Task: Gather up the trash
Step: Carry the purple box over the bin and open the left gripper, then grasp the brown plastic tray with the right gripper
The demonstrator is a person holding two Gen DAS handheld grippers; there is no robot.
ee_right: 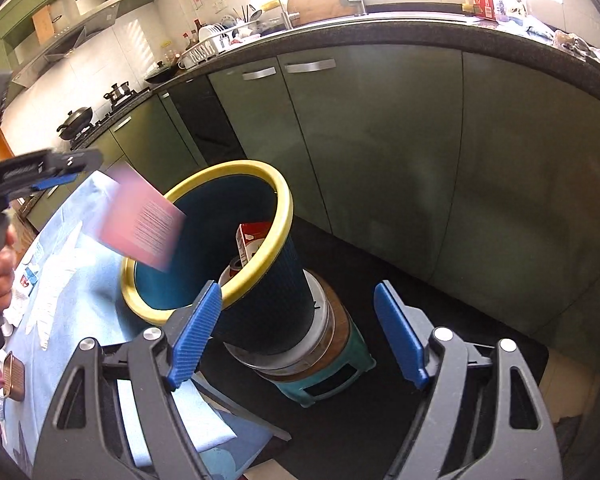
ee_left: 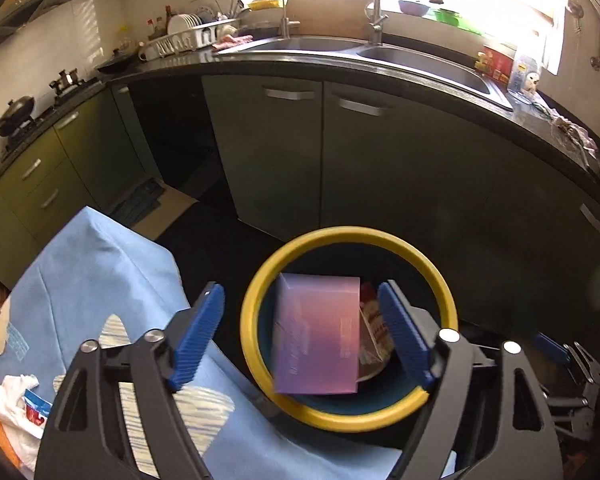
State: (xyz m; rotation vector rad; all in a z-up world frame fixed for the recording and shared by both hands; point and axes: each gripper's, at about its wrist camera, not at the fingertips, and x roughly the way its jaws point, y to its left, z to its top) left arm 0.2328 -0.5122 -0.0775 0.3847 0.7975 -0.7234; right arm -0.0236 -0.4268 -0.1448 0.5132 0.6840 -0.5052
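Left wrist view. At lower left, a blue cloth (ee_left: 112,280) is covering a table, with a white plastic bag (ee_left: 14,412) lying at its near left edge. In the lower centre, the left gripper (ee_left: 302,340) is hanging with its blue pads spread wide and pinching nothing. Between the pads, a pink box (ee_left: 316,332) is showing blurred over the mouth of the bin (ee_left: 440,280), inside the yellow rim; whether it is touching anything cannot be told. A red-and-white carton (ee_left: 374,328) is lying inside the bin, just right of the box. Dark floor is showing around the rim toward the green cabinets (ee_left: 320,152), under the counter (ee_left: 260,68) and sink (ee_left: 420,62) along the top. At lower right, part of the other gripper is peeking in.

Right wrist view. At left, a hand is gripping the left gripper's handle above the cloth-covered table. The pink box (ee_right: 144,228) is showing blurred at the bin's left rim (ee_right: 240,170), apart from the pads above it. The bin is standing tilted on a stack atop a teal stool (ee_right: 332,376). In the lower centre, the right gripper (ee_right: 300,336) is spread wide and empty, with open dark floor beyond it at right.
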